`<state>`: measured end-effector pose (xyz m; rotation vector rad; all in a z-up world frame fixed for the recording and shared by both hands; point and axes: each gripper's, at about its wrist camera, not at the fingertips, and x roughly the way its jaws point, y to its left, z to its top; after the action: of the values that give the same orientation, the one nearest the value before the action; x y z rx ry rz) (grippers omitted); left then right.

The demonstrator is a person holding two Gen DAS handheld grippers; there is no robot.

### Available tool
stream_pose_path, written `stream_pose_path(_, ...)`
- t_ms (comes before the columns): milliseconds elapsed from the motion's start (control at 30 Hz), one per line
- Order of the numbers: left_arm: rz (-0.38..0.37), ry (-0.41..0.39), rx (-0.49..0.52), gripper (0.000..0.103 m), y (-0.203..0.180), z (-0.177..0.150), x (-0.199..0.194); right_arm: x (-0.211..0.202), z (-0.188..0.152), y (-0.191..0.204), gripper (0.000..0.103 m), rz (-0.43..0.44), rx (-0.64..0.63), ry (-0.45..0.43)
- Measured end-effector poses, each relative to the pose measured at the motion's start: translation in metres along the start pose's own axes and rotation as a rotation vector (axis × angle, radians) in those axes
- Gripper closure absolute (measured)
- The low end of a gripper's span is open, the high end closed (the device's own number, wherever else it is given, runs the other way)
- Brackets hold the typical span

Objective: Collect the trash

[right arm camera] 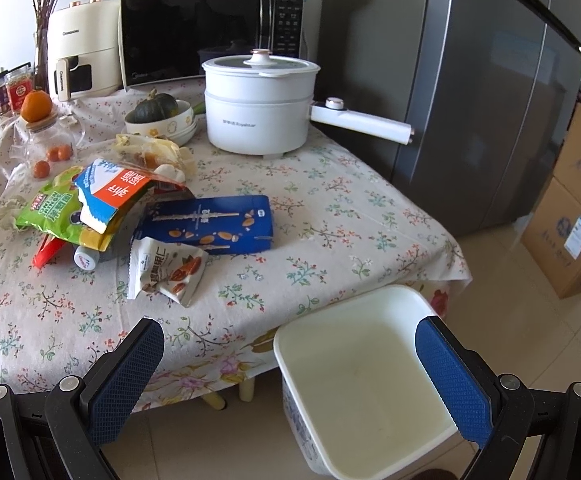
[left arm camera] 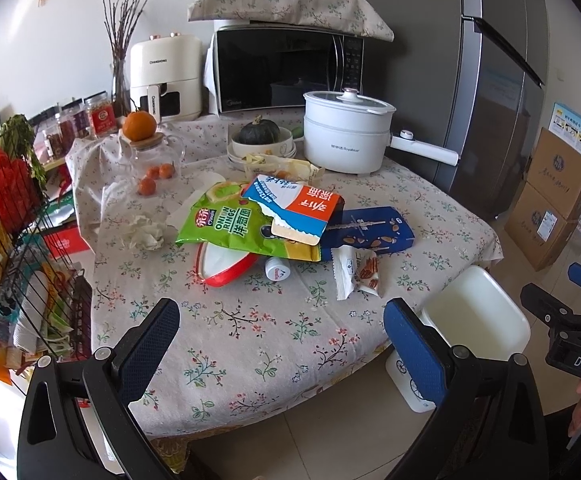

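Trash lies piled mid-table: a green onion-rings bag [left arm camera: 232, 226] [right arm camera: 56, 212], a torn blue, white and orange packet [left arm camera: 296, 208] [right arm camera: 108, 194], a dark blue snack box [left arm camera: 370, 230] [right arm camera: 214, 220], a white nut wrapper [left arm camera: 356, 274] [right arm camera: 166, 270], a red and white lid [left arm camera: 226, 266], a small bottle cap [left arm camera: 277, 269] and crumpled tissue [left arm camera: 144, 232]. A white bin [left arm camera: 476, 320] [right arm camera: 364, 384] stands on the floor by the table's near right corner, with nothing in it. My left gripper [left arm camera: 280, 326] is open over the table's front edge. My right gripper [right arm camera: 288, 354] is open above the bin's rim.
At the back of the table [left arm camera: 250, 336] stand a white electric pot [left arm camera: 346, 132], a bowl with a squash [left arm camera: 259, 140], a glass jar with oranges [left arm camera: 150, 160], a microwave [left arm camera: 286, 68] and an air fryer. A wire rack [left arm camera: 14, 248] stands left, a fridge [right arm camera: 478, 100] and cardboard boxes [right arm camera: 578, 208] right.
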<state>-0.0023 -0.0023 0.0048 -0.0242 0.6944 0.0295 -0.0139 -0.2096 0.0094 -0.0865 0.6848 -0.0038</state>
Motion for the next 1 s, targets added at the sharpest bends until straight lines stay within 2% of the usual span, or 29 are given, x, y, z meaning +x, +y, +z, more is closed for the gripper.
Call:
stream_pose_path(367,-0.013,-0.01,-0.011,0.0,0.011,0.004,-0.006,0.004,0.005,0.006,0.0,-0.001,-0.004,0.004)
stream_pose_path(1000,-0.025,0.022,-0.022,0.0,0.02,0.005,-0.002,0.008,0.015,0.02,0.0,0.017,0.003,-0.008)
